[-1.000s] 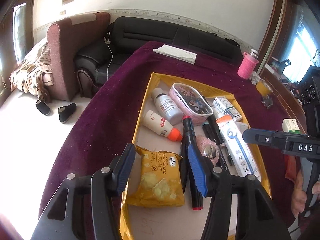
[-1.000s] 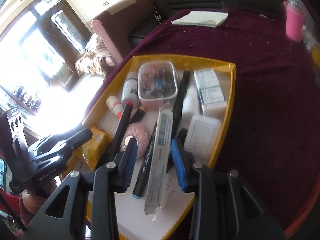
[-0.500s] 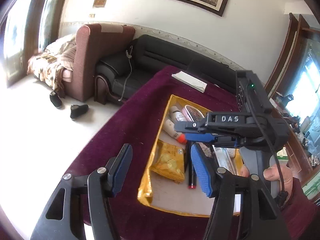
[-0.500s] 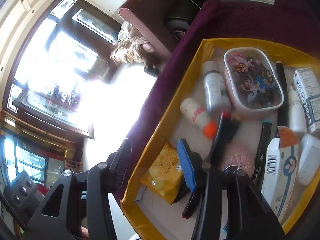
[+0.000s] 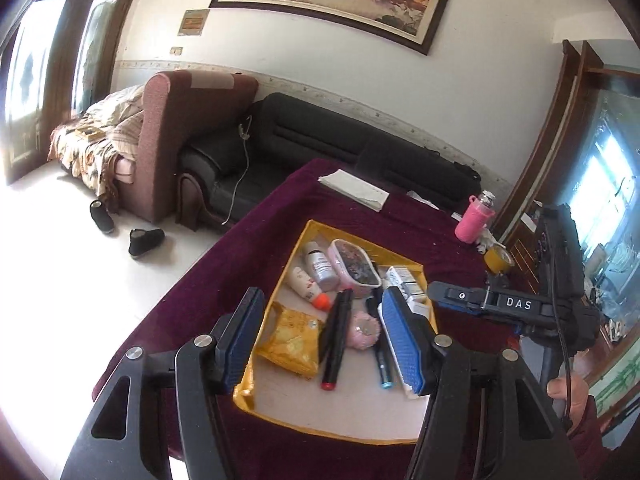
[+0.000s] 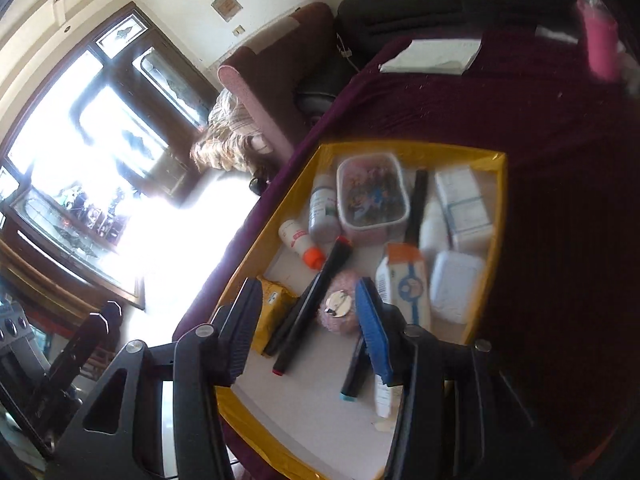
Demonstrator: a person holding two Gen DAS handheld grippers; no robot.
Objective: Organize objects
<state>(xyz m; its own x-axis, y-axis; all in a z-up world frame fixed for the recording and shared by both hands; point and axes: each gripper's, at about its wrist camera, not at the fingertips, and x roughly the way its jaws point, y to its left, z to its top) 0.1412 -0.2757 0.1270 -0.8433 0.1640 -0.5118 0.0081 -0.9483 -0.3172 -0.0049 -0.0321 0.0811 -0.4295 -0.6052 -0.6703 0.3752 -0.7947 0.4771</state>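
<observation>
A yellow-rimmed tray (image 5: 256, 380) (image 6: 494, 208) lies on a maroon tablecloth. It holds a yellow cracker packet (image 5: 290, 340) (image 6: 272, 316), a black marker with a red end (image 5: 336, 338) (image 6: 308, 308), a pink fuzzy item (image 5: 362, 330) (image 6: 338, 310), a teal-tipped pen (image 5: 382, 360), two bottles (image 5: 310, 282), a cartoon-lid box (image 5: 354, 266) (image 6: 372, 198) and a toothpaste box (image 6: 404, 284). My left gripper (image 5: 324, 340) is open and empty, high above the tray's near end. My right gripper (image 6: 308, 328) is open and empty above the tray; it also shows in the left wrist view (image 5: 440, 294).
A folded white paper (image 5: 354, 188) (image 6: 434, 56) and a pink-sleeved bottle (image 5: 474, 220) (image 6: 600, 44) sit at the far end of the table. A black sofa (image 5: 320, 144), a maroon armchair (image 5: 176, 128) and shoes (image 5: 146, 240) on the floor lie to the left.
Both grippers have risen and pulled back from the tray, both still open. The right gripper swung left over the tray, then back to the right side.
</observation>
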